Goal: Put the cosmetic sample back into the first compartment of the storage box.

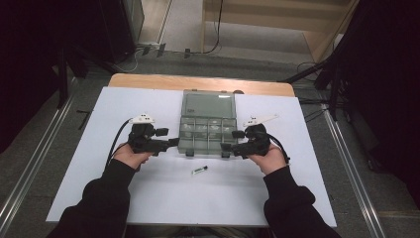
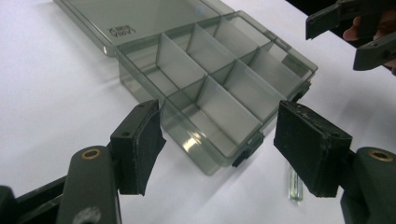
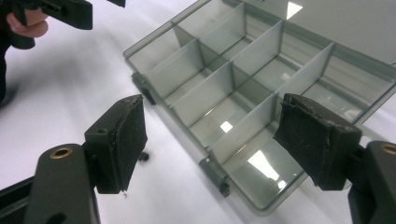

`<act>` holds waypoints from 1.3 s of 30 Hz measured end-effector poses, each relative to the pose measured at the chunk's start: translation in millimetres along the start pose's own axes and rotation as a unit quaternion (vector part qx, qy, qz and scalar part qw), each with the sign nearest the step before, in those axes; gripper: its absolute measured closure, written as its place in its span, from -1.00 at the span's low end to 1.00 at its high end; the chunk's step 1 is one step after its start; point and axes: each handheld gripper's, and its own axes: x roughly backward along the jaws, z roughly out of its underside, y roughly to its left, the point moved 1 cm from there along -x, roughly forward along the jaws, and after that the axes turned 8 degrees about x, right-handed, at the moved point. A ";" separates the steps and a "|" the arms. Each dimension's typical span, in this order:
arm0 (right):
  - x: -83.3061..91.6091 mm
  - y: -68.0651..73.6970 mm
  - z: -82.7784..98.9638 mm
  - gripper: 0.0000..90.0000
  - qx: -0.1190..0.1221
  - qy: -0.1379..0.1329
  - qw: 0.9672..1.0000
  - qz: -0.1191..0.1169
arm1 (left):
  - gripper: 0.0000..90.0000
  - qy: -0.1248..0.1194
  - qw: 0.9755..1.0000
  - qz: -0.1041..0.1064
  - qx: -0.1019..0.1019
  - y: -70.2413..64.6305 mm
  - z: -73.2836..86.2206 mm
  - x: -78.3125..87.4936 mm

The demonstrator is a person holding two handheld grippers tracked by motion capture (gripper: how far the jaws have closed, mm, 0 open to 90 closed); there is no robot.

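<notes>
While the open box (image 1: 207, 130) sits mid-table on the white sheet (image 1: 148, 193), we hold our left gripper (image 1: 171, 143) and right gripper (image 1: 229, 147) beside its front corners, jaws spread, pinching nothing. A small tube (image 1: 199, 170) lies nearby, its label unreadable.

The smoke-grey see-through plastic compartment box (image 1: 208, 130) is showing a plain tint with black latches, its dividers paler grey. The white-covered worktop (image 1: 148, 198) is showing a tan wooden edge at the far side. Both black grippers — left gripper (image 1: 171, 143), right gripper (image 1: 227, 147) — are wearing matt black jaws with brass-coloured rivets. The small clear vial (image 1: 199, 170) is carrying a green band.
</notes>
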 end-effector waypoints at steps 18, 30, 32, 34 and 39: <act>2.8 13.4 18.1 -0.45 0.008 0.008 1.000 -0.028 | -0.29 0.021 1.000 0.003 -0.016 -5.4 22.6 8.8; 6.9 24.3 29.0 -0.45 0.013 0.014 0.999 -0.042 | -0.29 0.032 0.999 0.012 -0.025 -9.9 42.9 19.8; 6.6 25.6 29.8 -0.45 0.017 0.016 0.999 -0.042 | -0.29 0.032 0.999 0.013 -0.021 -9.9 46.1 21.9; 6.4 27.6 31.1 -0.45 0.020 0.019 0.999 -0.043 | -0.29 0.032 0.999 0.015 -0.022 -9.7 48.9 24.1; 6.6 31.3 33.6 -0.45 0.025 0.025 0.998 -0.048 | -0.29 0.037 0.999 0.015 -0.028 -11.9 55.6 30.0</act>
